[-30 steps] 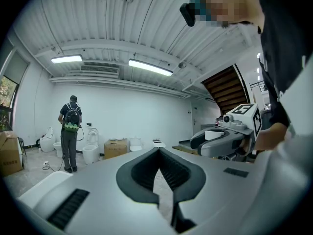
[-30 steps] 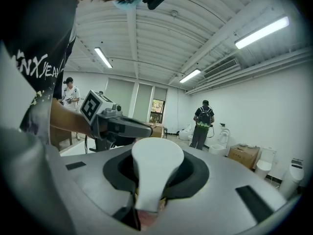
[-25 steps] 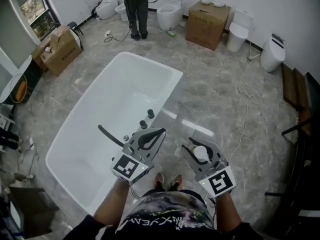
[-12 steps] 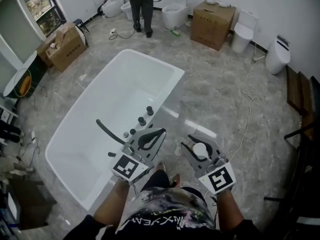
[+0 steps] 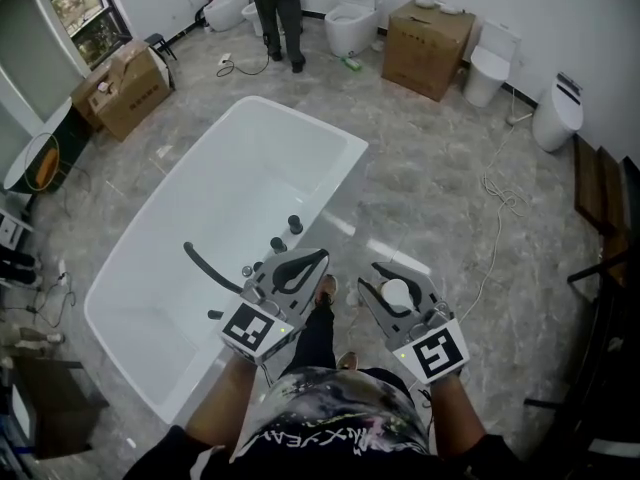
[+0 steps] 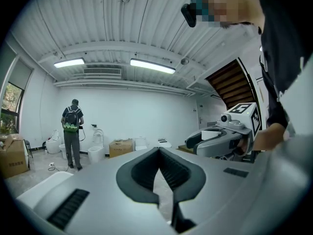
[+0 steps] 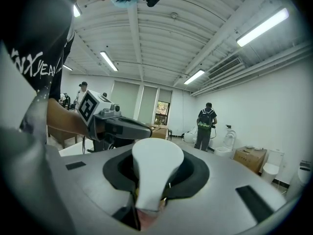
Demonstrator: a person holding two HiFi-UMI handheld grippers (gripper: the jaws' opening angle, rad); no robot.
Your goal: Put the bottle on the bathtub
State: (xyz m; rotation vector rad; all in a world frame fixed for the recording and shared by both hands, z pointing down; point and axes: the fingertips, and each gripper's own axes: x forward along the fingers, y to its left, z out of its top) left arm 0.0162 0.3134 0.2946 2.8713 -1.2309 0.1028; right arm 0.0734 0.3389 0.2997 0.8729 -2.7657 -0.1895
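A white bottle (image 5: 396, 293) sits between the jaws of my right gripper (image 5: 400, 280), which is shut on it; in the right gripper view the bottle (image 7: 152, 168) fills the gap between the black pads. My left gripper (image 5: 298, 269) is shut with nothing in it, its black pads (image 6: 168, 168) meeting at the tips. The white bathtub (image 5: 150, 268) lies to the left and ahead in the head view, with black taps (image 5: 286, 234) and a curved black spout (image 5: 208, 264) on its near rim. Both grippers hover just right of that rim, above the floor.
A person (image 5: 274, 8) with a backpack stands at the far wall among white toilets (image 5: 352, 18). Cardboard boxes (image 5: 430, 36) stand at the back and at the left (image 5: 120, 90). A white cable (image 5: 495, 208) runs over the grey marble floor on the right. My shoe (image 5: 325, 290) shows between the grippers.
The view has shifted slightly forward as I step; a foot has come forward between the grippers. Both grippers keep their hold and their spacing, a little nearer the tub rim.
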